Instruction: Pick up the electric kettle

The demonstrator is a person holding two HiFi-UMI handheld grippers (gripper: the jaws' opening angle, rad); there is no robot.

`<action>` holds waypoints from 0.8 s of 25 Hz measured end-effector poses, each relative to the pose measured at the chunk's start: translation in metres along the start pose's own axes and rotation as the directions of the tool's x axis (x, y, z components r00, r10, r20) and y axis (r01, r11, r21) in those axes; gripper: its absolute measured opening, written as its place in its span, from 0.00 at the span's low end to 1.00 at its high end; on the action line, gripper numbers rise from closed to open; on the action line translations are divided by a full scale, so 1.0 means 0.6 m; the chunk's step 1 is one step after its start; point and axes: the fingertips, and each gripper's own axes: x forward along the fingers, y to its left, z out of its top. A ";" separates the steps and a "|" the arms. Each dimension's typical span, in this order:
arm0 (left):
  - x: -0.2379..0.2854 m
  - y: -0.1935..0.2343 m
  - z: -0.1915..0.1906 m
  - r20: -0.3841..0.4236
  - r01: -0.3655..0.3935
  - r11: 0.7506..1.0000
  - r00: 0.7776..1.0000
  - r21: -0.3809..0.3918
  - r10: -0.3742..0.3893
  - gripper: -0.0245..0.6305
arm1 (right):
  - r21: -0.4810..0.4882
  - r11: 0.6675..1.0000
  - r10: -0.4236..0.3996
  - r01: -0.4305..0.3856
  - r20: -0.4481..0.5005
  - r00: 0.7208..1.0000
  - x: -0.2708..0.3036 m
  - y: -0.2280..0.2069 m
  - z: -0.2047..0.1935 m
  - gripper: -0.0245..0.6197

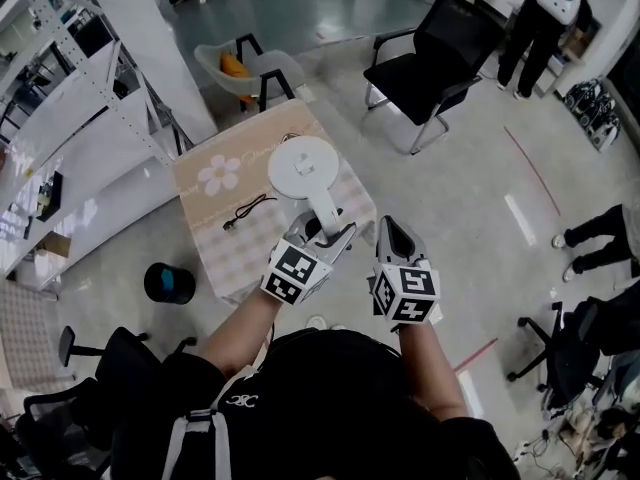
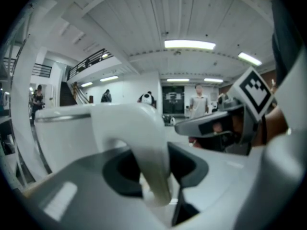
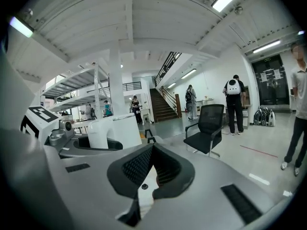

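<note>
While left gripper (image 1: 322,230) clamps electric kettle (image 1: 303,166) | right gripper (image 1: 389,228) jaws together

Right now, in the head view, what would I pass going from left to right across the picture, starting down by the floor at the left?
From the left: round black bin → thin black cord → white electric kettle → black mesh office chair → standing person in black clothes.

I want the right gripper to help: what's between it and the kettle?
Nothing; in the head view only an open gap separates the right gripper from the kettle, whose handle the left gripper clamps.
</note>
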 end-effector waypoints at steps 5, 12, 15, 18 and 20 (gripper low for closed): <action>-0.017 -0.006 -0.012 -0.022 -0.009 1.000 1.000 0.003 0.009 0.25 | 0.000 1.000 0.016 -0.016 0.005 1.000 0.001 0.019 -0.001 0.02; -0.027 0.004 -0.025 -0.039 -0.018 1.000 0.999 -0.005 0.018 0.25 | 0.001 0.999 0.036 -0.036 -0.004 0.999 0.013 0.036 -0.006 0.02; -0.032 0.006 -0.025 -0.036 -0.016 1.000 0.999 -0.006 0.016 0.25 | -0.004 0.999 0.037 -0.037 -0.005 0.999 0.016 0.042 -0.006 0.02; -0.037 0.012 -0.024 -0.039 -0.022 1.000 0.999 -0.001 0.022 0.25 | -0.006 0.999 0.045 -0.045 0.000 0.999 0.019 0.050 -0.003 0.02; -0.041 0.014 -0.024 -0.036 -0.022 1.000 0.999 -0.004 0.022 0.25 | -0.010 0.999 0.054 -0.054 0.005 0.999 0.019 0.055 -0.002 0.02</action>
